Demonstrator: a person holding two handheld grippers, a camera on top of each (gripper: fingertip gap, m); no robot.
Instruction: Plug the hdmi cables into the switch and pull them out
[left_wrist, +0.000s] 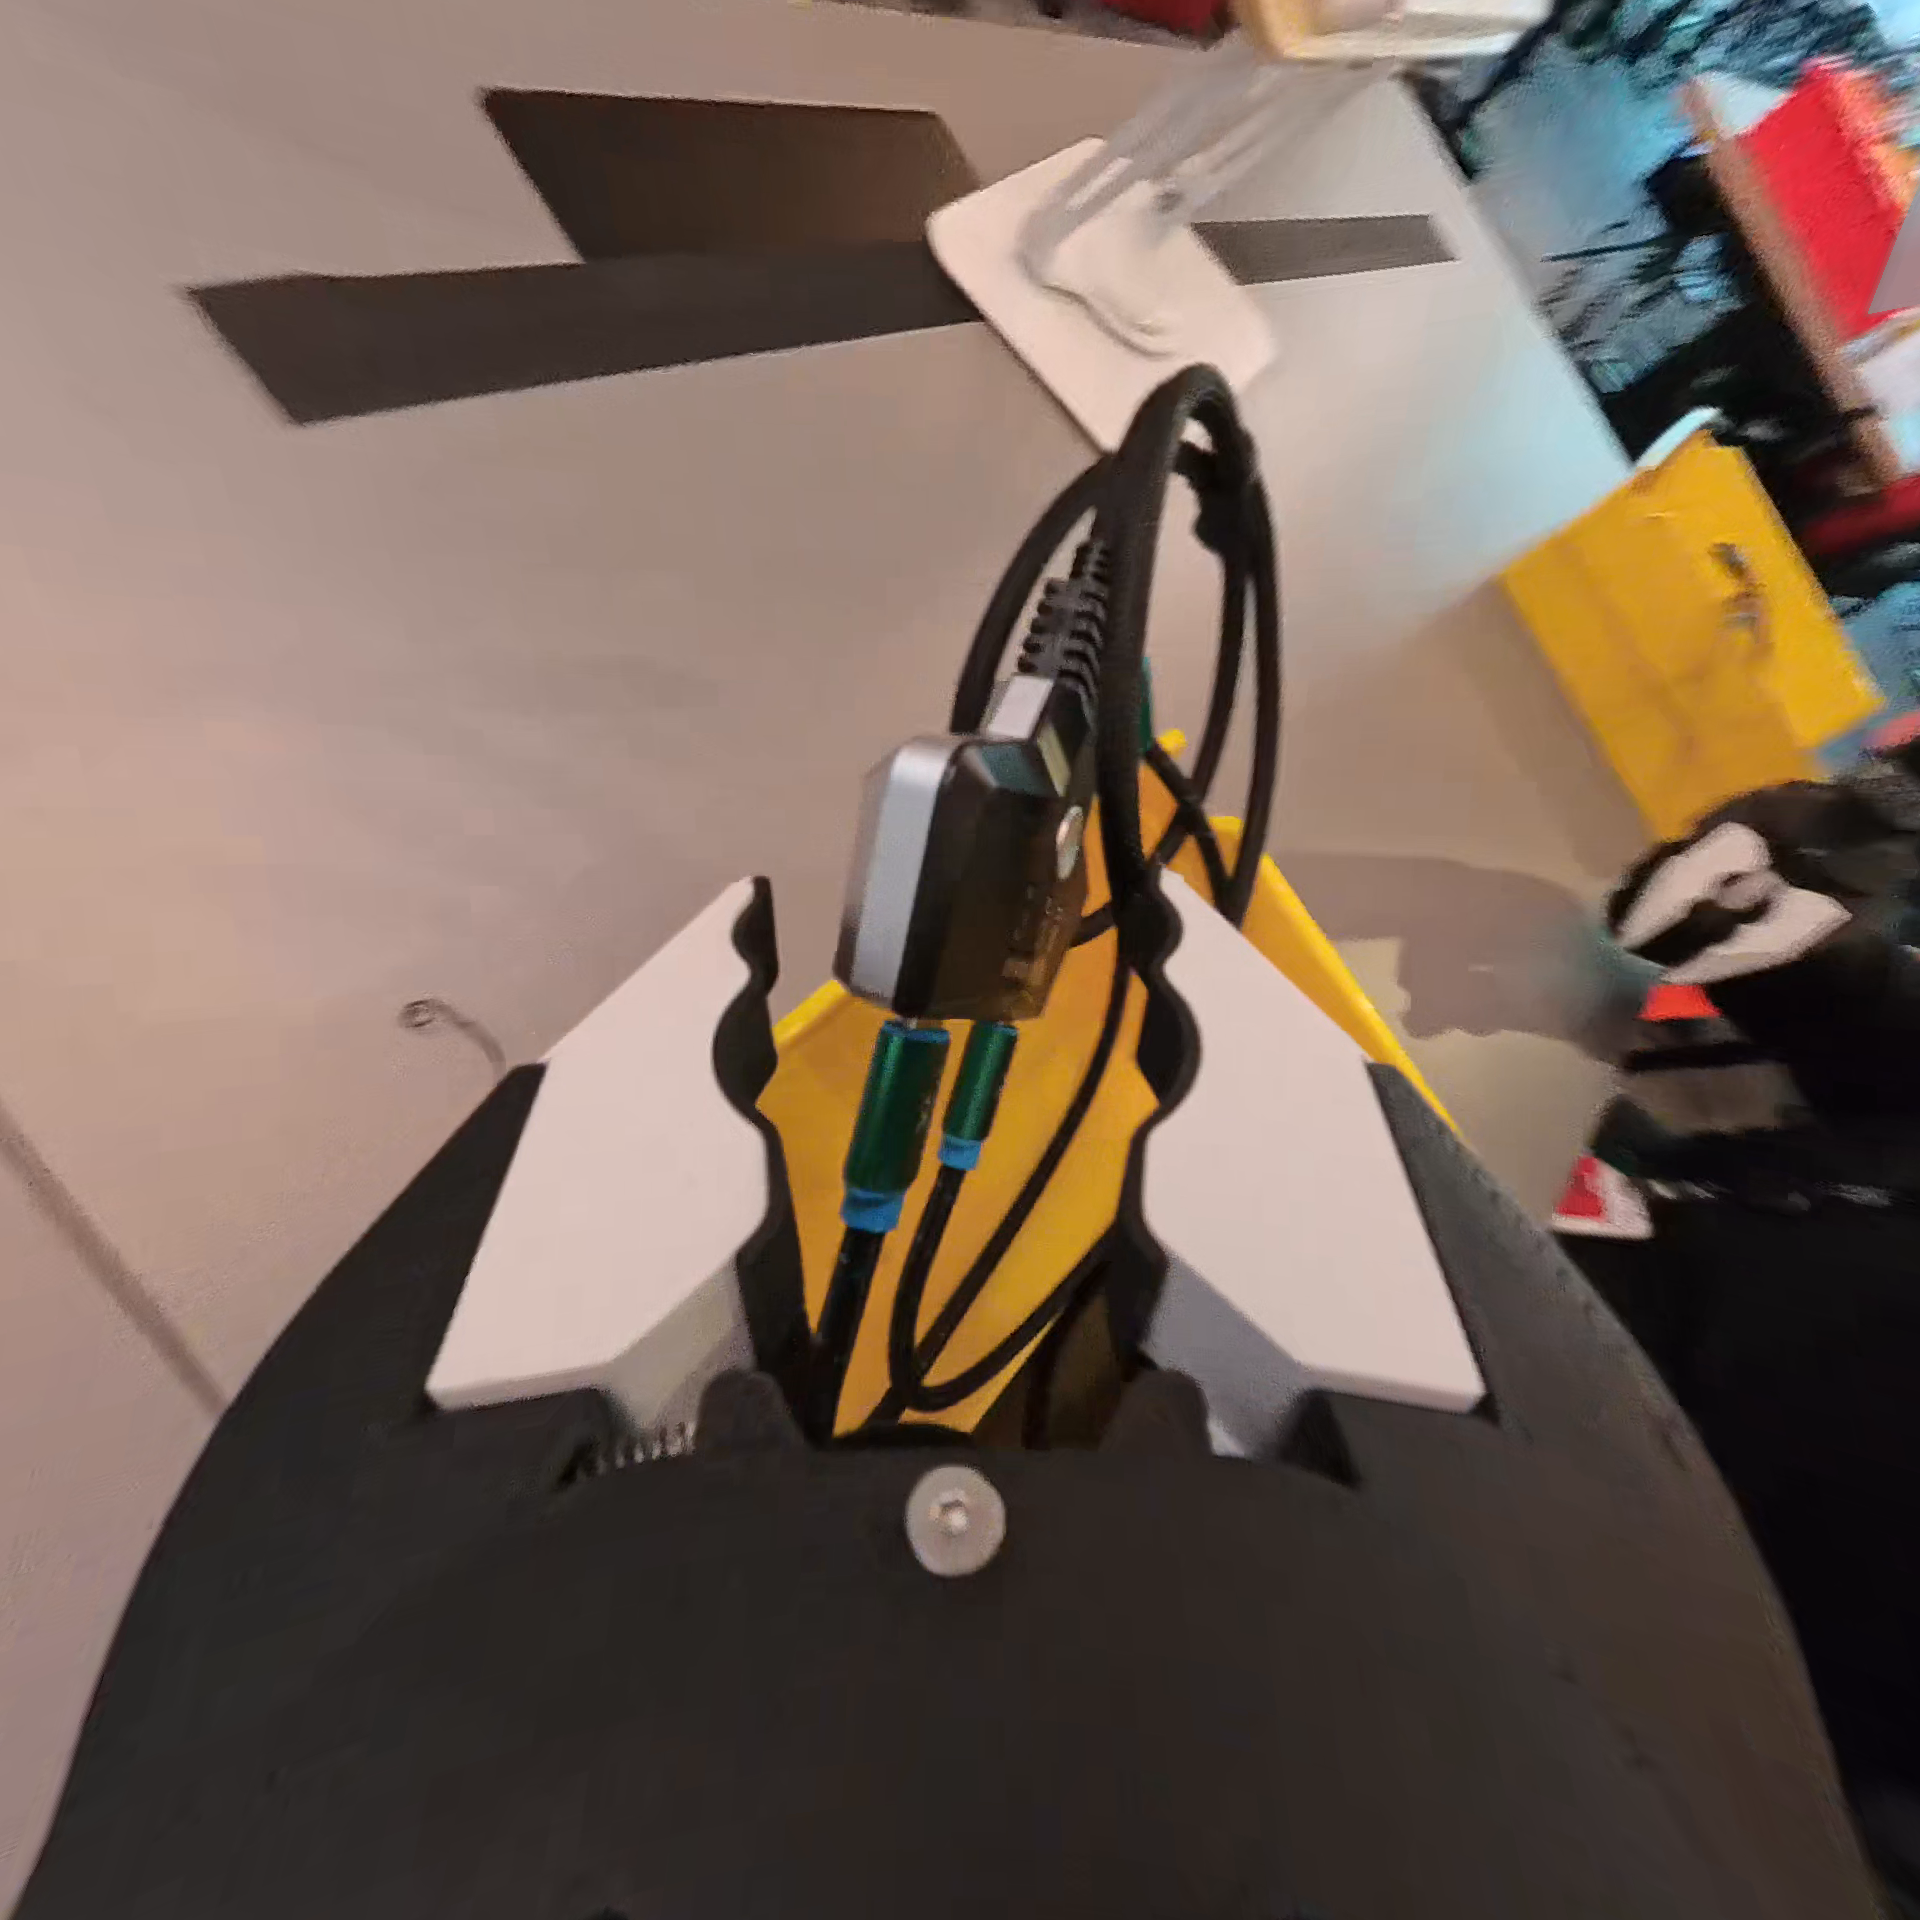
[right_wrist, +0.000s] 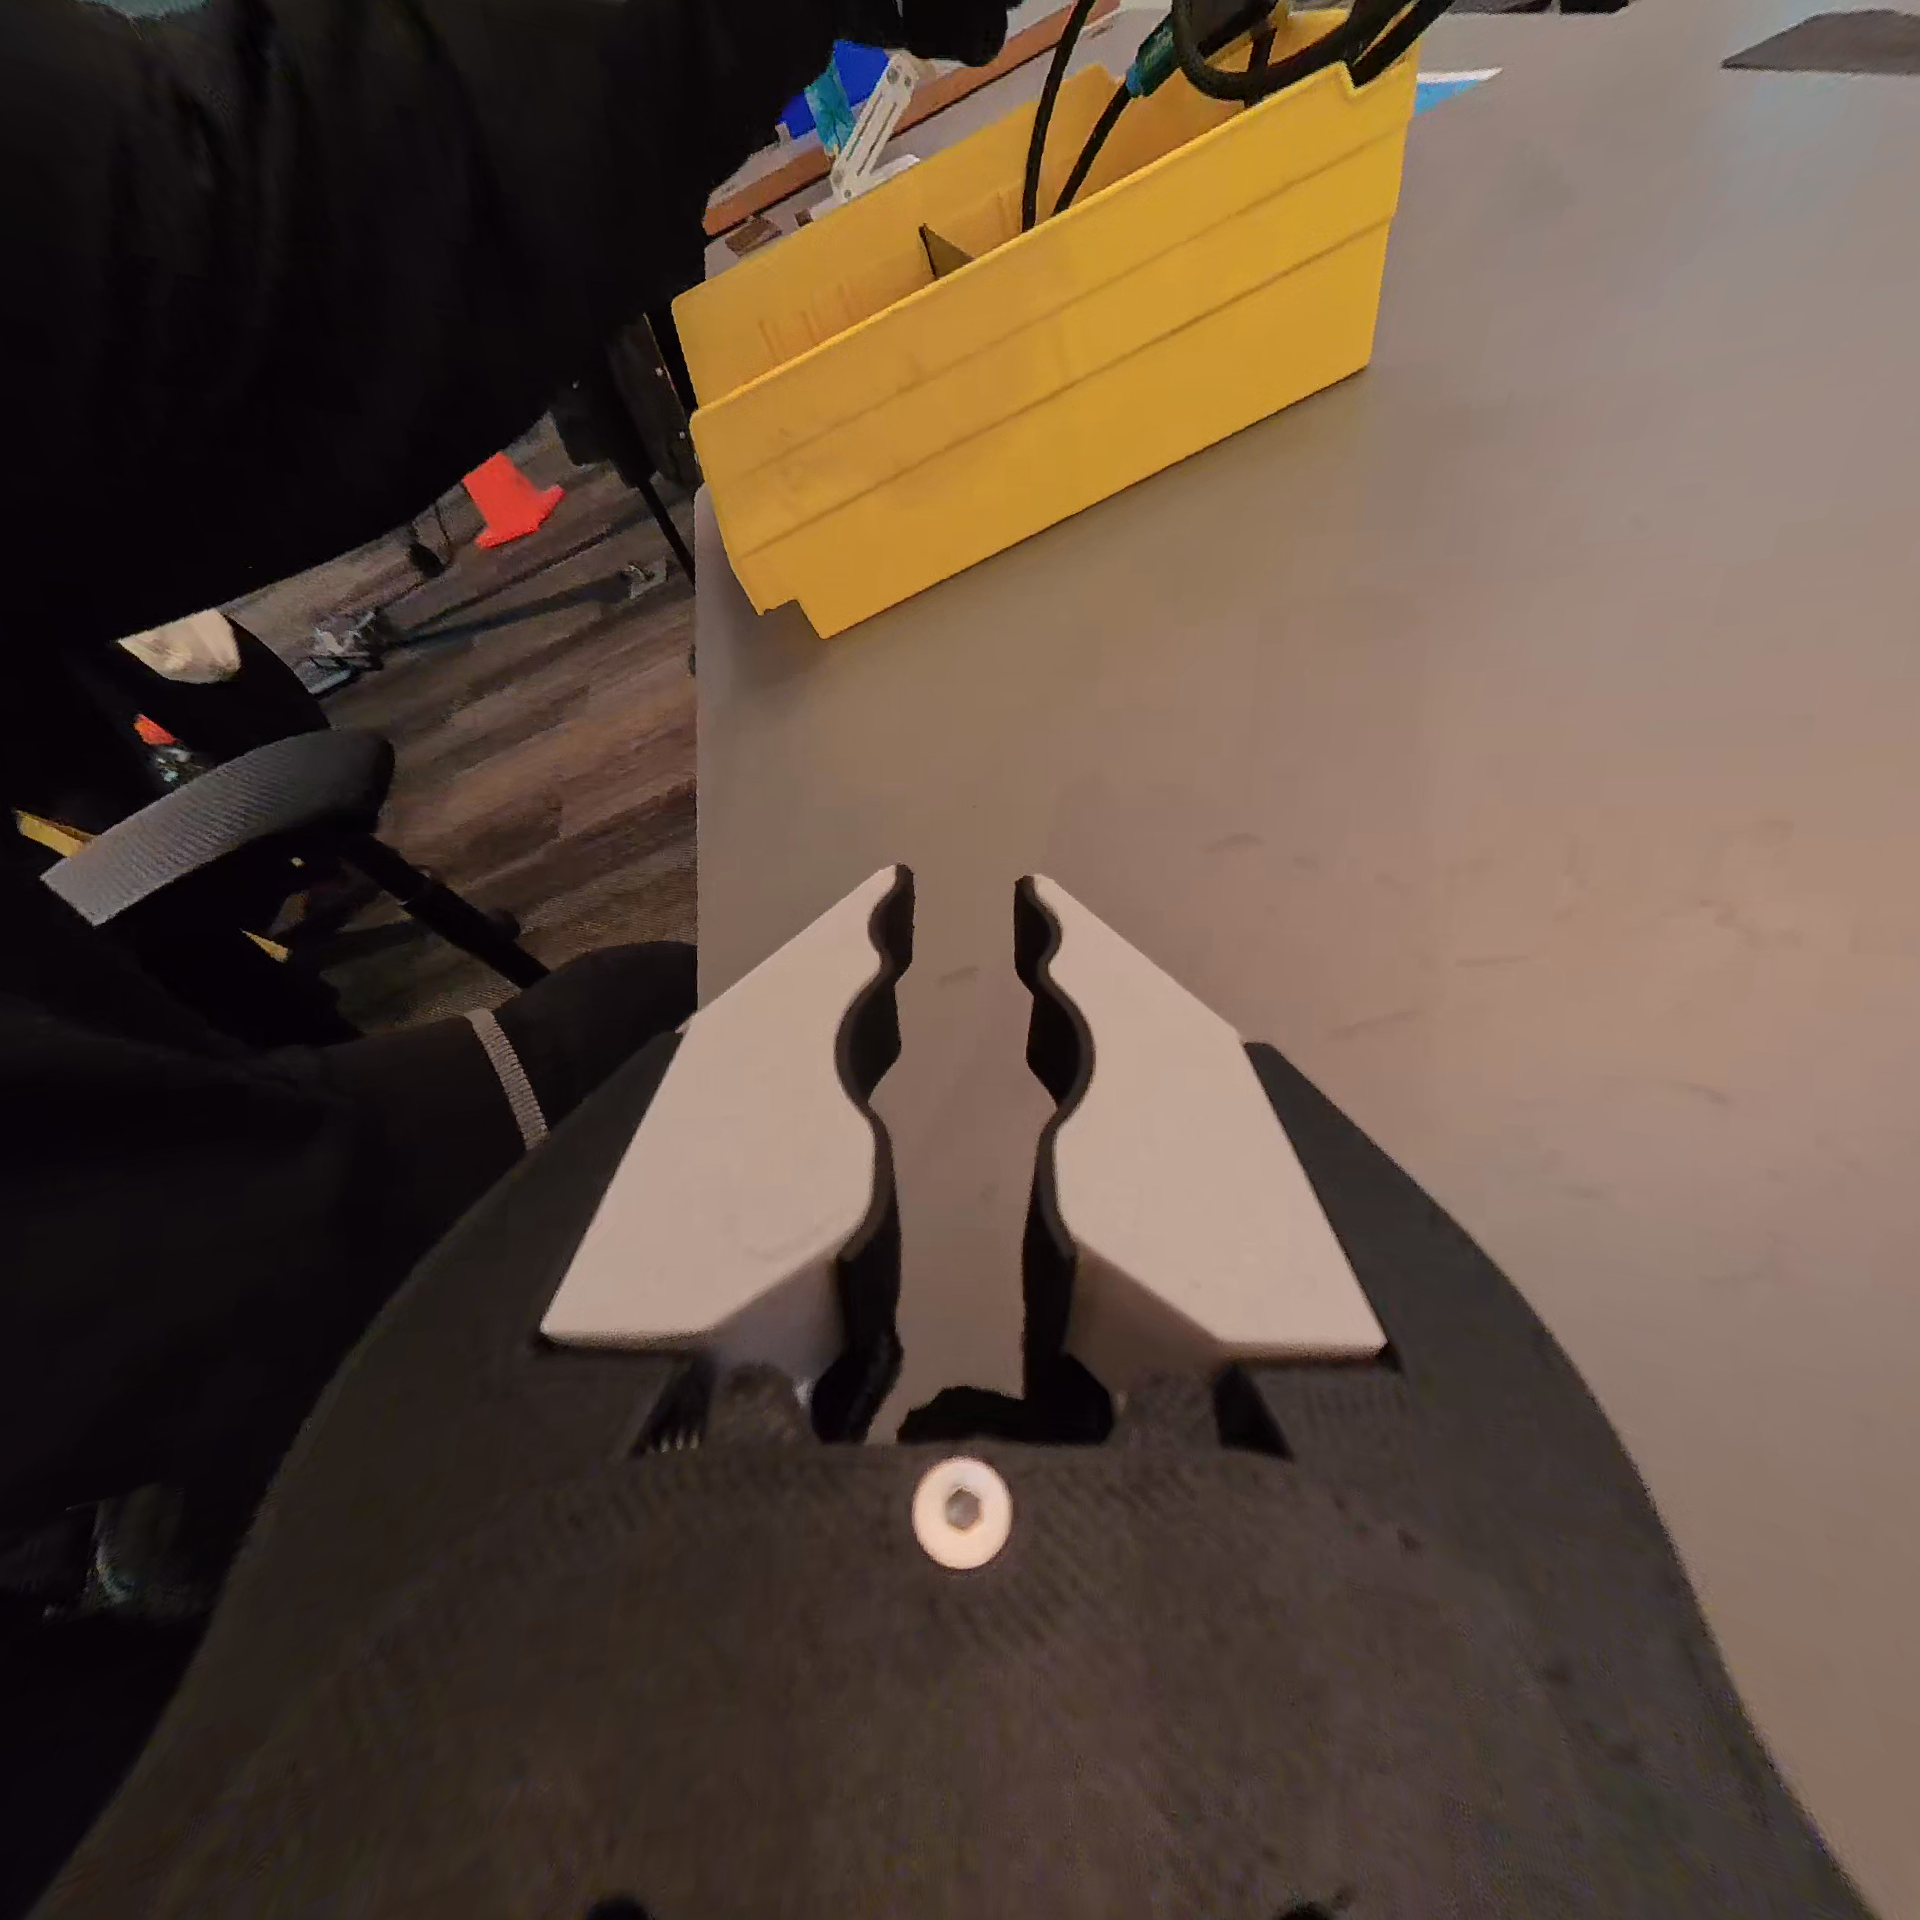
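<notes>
One switch (left_wrist: 961, 883) carrying three plugged cables (left_wrist: 904, 1122) is hanging over one yellow bin (right_wrist: 1039, 395). Left gripper (left_wrist: 961, 914) is gaping wide; right gripper (right_wrist: 964, 883) is sitting slightly parted, empty.

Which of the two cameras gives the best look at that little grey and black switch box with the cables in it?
The left wrist view. The switch sits centred and close between the left gripper's open fingers, with two green plugs in it. The right wrist view misses it, showing only cables rising from the yellow bin.
</notes>
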